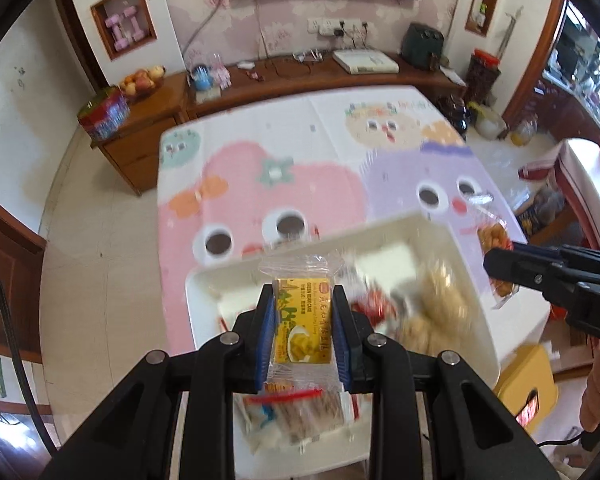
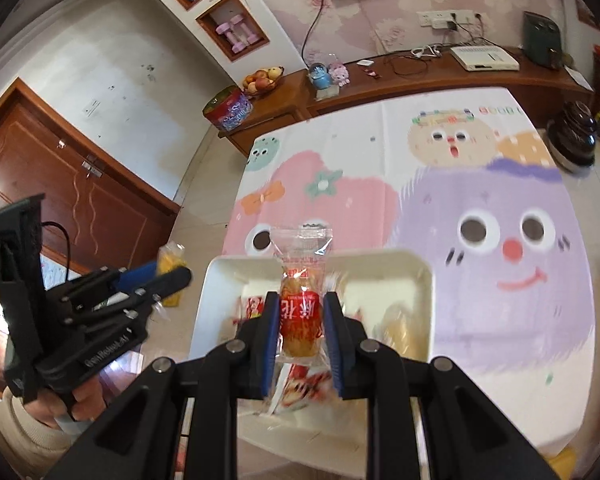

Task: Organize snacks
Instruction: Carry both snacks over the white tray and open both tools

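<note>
Both grippers are loaded and up in the air over the tray. The left gripper [image 1: 303, 312] has its blue pads clamped on a yellow green bean cake [image 1: 303, 320] in a clear wrapper, the packet standing on end between the pads with its crimped top poking out at 12 o'clock. The right gripper [image 2: 302, 320] is pinched on a red snack [image 2: 302, 312], a clear packet with a red label and something golden and fried inside, also upright between the pads.

Under both sits the white tray [image 1: 440, 236], blurry but clearly holding more snacks: some pale puffy ones at about 3 o'clock from the cake, a red wrapper just beside the right pad, and a clear bag with a red strip down at 6 o'clock. In the right wrist view the tray [image 2: 380, 258] has red packets at 9 o'clock of the snack and a yellowish one at 3 o'clock.

The tray rests on a table under a cartoon cloth [image 1: 260, 184], pink and purple faces with googly eyes. From the left view the right gripper comes in at 3 o'clock with its snack sticking out. From the right view the left gripper is at 9 o'clock, a hand [image 2: 56, 404] in a cream sleeve wrapped round its grip.
</note>
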A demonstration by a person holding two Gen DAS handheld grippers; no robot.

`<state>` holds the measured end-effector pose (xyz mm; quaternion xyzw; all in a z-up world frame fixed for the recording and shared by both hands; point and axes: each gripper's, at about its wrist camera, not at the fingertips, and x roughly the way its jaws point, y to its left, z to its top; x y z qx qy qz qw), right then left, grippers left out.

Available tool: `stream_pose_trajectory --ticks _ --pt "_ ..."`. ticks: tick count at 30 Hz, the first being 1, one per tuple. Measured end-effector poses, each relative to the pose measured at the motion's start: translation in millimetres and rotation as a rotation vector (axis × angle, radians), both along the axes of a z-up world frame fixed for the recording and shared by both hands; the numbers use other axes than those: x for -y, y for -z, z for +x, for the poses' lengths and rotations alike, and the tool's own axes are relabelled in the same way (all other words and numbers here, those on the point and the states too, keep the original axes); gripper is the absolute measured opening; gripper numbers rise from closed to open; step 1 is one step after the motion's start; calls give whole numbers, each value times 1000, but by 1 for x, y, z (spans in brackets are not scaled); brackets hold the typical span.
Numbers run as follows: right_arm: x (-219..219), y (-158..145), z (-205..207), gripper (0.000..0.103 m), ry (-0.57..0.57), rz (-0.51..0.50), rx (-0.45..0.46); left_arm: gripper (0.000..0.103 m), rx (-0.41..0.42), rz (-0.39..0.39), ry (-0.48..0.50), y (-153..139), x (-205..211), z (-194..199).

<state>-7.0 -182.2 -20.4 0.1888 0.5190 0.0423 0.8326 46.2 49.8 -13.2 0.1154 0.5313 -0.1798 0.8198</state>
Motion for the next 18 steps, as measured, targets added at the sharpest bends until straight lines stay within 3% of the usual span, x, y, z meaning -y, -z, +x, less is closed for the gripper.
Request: stream_pose_trajectory --ticks 8,18 --pt "-31 17 -43 22 88 -72 -19 25 -14 85 110 20 -7 -34" --pt "-61 16 -64 23 106 -152 11 25 -29 116 136 37 -9 -45"
